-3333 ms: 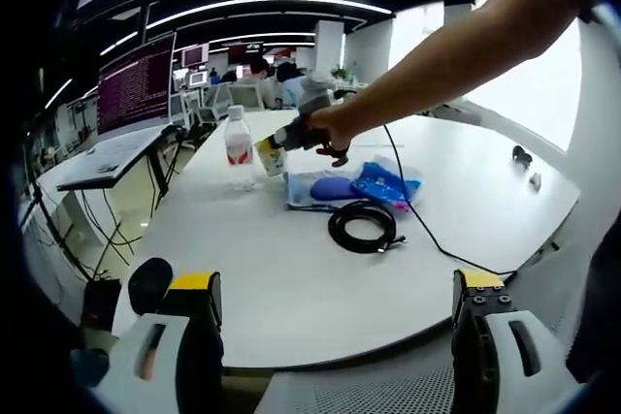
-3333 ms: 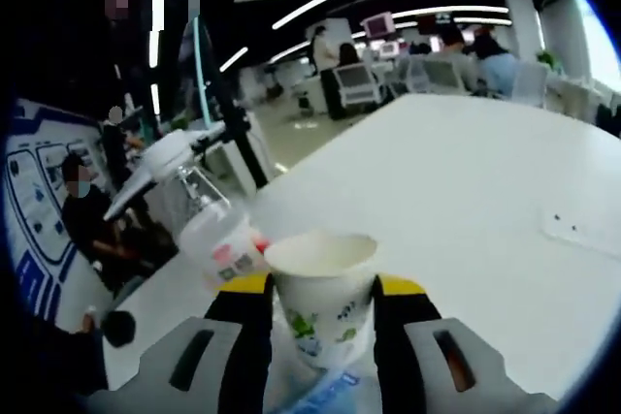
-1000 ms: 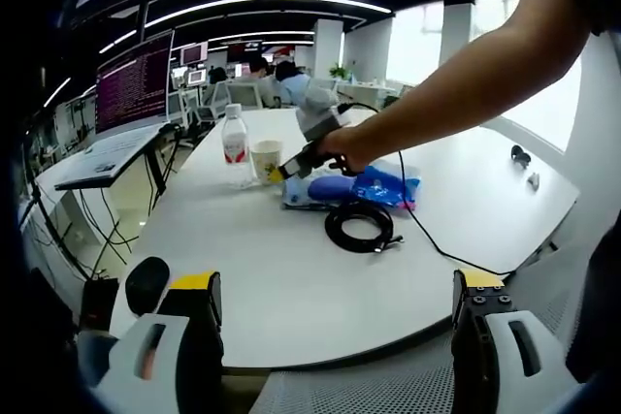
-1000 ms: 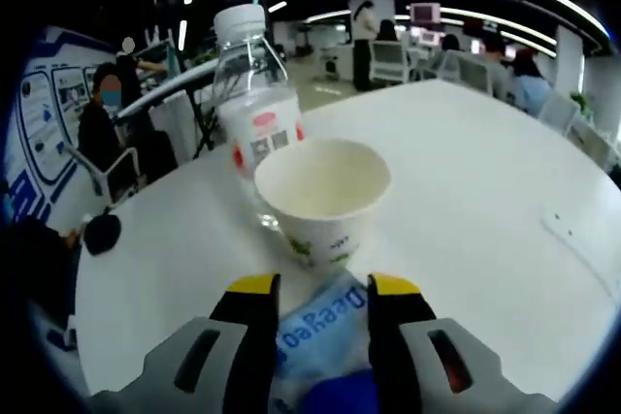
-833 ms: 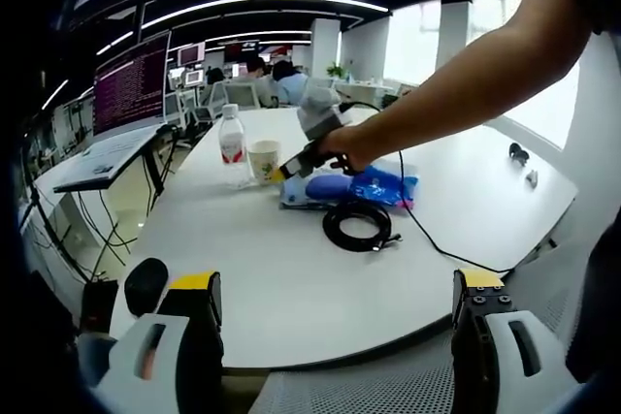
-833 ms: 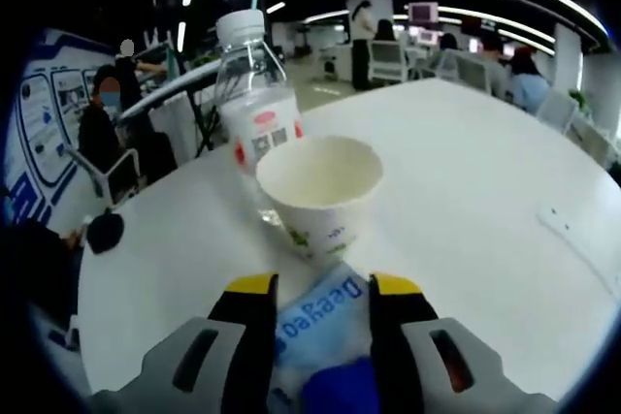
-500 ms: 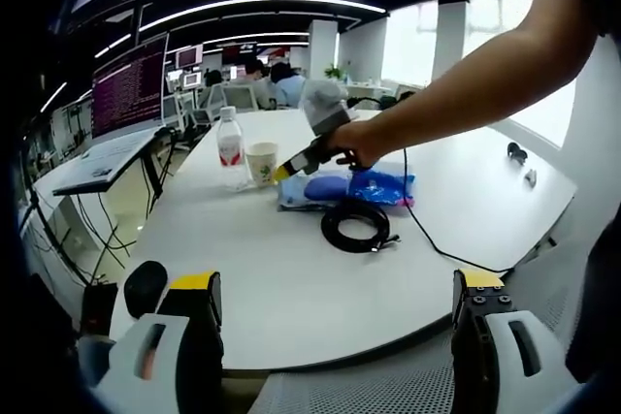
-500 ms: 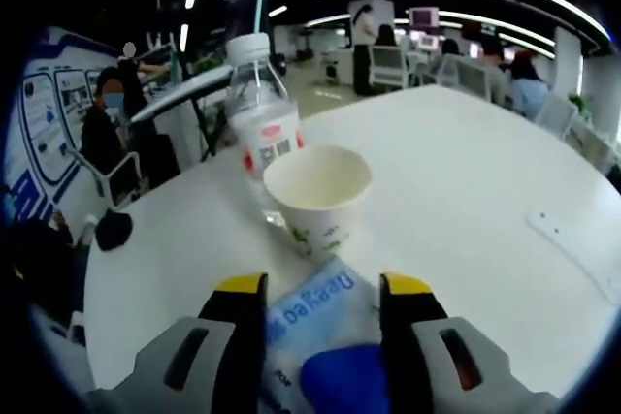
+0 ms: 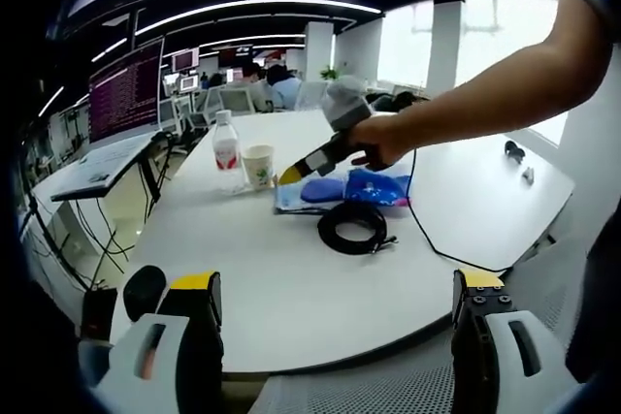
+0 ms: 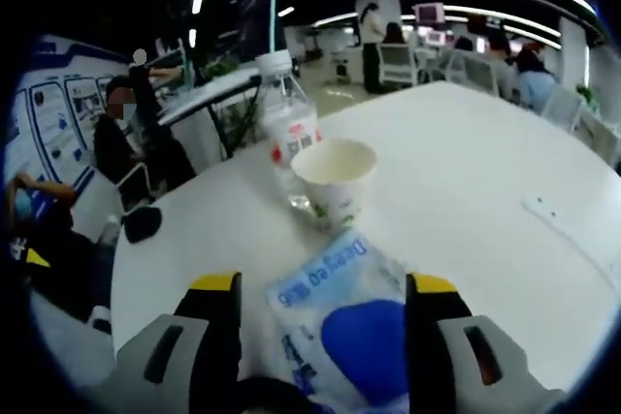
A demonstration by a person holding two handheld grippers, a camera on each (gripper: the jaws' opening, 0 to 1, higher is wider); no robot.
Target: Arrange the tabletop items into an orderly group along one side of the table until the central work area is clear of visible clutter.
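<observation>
A paper cup (image 9: 258, 165) stands upright beside a clear water bottle (image 9: 225, 150) at the table's far left. A blue wipes packet (image 9: 342, 189) lies to their right, with a black cable coil (image 9: 351, 225) in front of it. My right gripper (image 9: 291, 174), held in a person's hand, hovers above the packet's left end. In the right gripper view it (image 10: 323, 288) is open, jaws wide over the packet (image 10: 335, 322), with the cup (image 10: 335, 179) and bottle (image 10: 289, 133) ahead and apart from it. My left gripper (image 9: 335, 288) is open at the near table edge, holding nothing.
The white table (image 9: 291, 288) has bare room in front of the coil. A thin black cord (image 9: 432, 244) trails over its right half. Two small dark items (image 9: 511, 149) lie near the far right edge. A laptop stand (image 9: 97, 157) and seated people are beyond the table.
The right gripper has let go of the cup beside the bottle, drawn back and up over the packet, and spread its jaws wider. The left gripper has stayed put.
</observation>
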